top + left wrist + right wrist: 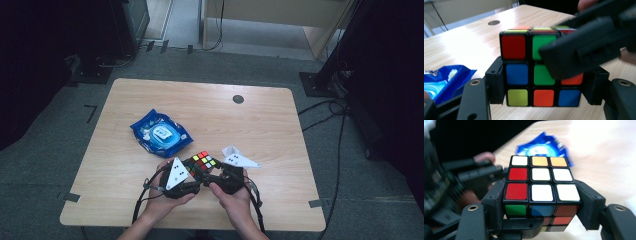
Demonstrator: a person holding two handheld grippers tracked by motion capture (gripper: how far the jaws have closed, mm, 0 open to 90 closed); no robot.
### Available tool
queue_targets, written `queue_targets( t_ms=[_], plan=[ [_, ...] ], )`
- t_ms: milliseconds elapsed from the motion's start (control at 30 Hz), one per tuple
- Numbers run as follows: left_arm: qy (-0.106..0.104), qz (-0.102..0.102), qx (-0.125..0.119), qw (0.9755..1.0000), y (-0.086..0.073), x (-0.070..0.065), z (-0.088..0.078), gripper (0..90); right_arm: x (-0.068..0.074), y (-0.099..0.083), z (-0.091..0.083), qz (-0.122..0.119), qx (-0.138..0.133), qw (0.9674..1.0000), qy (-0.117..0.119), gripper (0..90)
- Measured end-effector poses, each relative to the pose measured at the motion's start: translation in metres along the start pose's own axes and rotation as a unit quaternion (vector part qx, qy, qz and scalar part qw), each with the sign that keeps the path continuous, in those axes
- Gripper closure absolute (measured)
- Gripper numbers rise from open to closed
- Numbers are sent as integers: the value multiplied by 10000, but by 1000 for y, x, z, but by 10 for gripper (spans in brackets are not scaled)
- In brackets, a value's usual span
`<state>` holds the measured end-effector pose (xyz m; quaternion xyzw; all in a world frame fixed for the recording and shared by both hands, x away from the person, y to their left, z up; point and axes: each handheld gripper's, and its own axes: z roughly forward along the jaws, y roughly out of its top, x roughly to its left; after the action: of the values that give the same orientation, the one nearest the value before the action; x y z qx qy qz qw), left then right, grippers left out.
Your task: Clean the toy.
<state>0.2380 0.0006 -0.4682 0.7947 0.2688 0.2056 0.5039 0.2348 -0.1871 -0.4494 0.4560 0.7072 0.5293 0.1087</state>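
Note:
A scrambled Rubik's cube (202,162) hangs just above the wooden table (150,95) near its front edge, held between both grippers. My left gripper (195,173) comes in from the left; in the left gripper view its pads (495,82) press on the two sides of the cube's (516,75) lower layers. My right gripper (213,173) comes in from the right. In the right gripper view its pads (495,202) clamp the near, mostly white layer of the cube (541,175). One of its black jaws crosses the cube's upper right in the left gripper view.
A blue wipes packet (161,132) lies flat on the table behind and left of the cube. A dark round hole (238,99) sits in the tabletop near the far edge. Cables trail from both grippers toward the person.

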Motion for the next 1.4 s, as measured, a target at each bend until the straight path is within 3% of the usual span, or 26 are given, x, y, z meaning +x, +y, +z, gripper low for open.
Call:
queue_targets(
  t_ms=[33, 67, 100, 200, 233, 300, 400, 467, 500, 533, 567, 633, 733, 767, 833, 933, 967, 1067, 1167, 1267, 1400],
  plan=[
    [15, 31, 0, 10000, 0, 0, 0, 340, 7, 0, 0, -411, -1, 9989, -232, 346],
    [48, 91, -29, 9999, 0, -1, -1, 341, 11, 0, 0, -675, -11, 9971, -362, 345],
    [52, 91, -46, 9999, 0, 0, -2, 342, 13, 0, 0, -756, -23, 9964, -388, 335],
    [-42, -141, -51, 9999, -1, 9, -3, 342, 6, 8, -8, -598, -238, 9979, 81, 231],
    [-56, -256, -54, 9996, -2, 13, -4, 342, 2, 11, -12, -580, -370, 9976, 105, 214],
    [-26, -420, -35, 9991, -4, 21, -4, 342, -8, 18, -22, -611, -495, 9968, -117, 212],
    [24, -566, -7, 9984, -7, 30, -6, 342, -32, 22, -31, -629, -593, 9927, -846, 250],
    [36, -614, 4, 9981, -8, 33, -6, 342, -54, 18, -30, -691, -438, 9875, -1345, 303],
    [40, -617, 0, 9981, -9, 34, -6, 342, -66, 15, -27, -649, -271, 9863, -1491, 382],
    [42, -623, -1, 9980, -9, 34, -6, 342, -79, 11, -24, -568, -44, 9874, -1474, 486],
    [45, -637, 14, 9980, -9, 35, -6, 342, -90, 7, -20, -465, 195, 9888, -1404, 526],
    [26, -659, 29, 9978, -10, 36, -5, 342, -107, -4, -14, -198, 374, 9894, -1388, 564],
    [12, -648, 69, 9979, -12, 35, -4, 342, -118, -13, -3, -101, 619, 9836, -1693, 535],
    [1, -645, 80, 9979, -12, 35, -4, 342, -118, -15, 0, -122, 666, 9829, -1712, 505],
    [-16, -625, 97, 9980, -13, 34, -3, 342, -118, -17, 6, -246, 812, 9786, -1875, 489],
    [-37, -610, 105, 9981, -13, 32, -3, 342, -120, -22, 13, -249, 972, 9763, -1919, 557],
    [-47, -600, 102, 9981, -13, 32, -2, 342, -120, -24, 13, -231, 959, 9779, -1844, 596],
    [-69, -580, 103, 9982, -13, 31, -1, 342, -122, -26, 14, -216, 1030, 9782, -1789, 703],
    [-102, -578, 99, 9982, -13, 30, 0, 342, -126, -26, 12, -110, 1033, 9822, -1563, 828],
    [-143, -676, 87, 9976, -15, 28, 1, 342, -123, -22, 7, 48, 849, 9902, -1111, 862],
    [-155, -522, 139, 9984, -14, 20, 4, 342, -96, -5, -12, -56, 343, 9982, -483, 866]
  ],
)
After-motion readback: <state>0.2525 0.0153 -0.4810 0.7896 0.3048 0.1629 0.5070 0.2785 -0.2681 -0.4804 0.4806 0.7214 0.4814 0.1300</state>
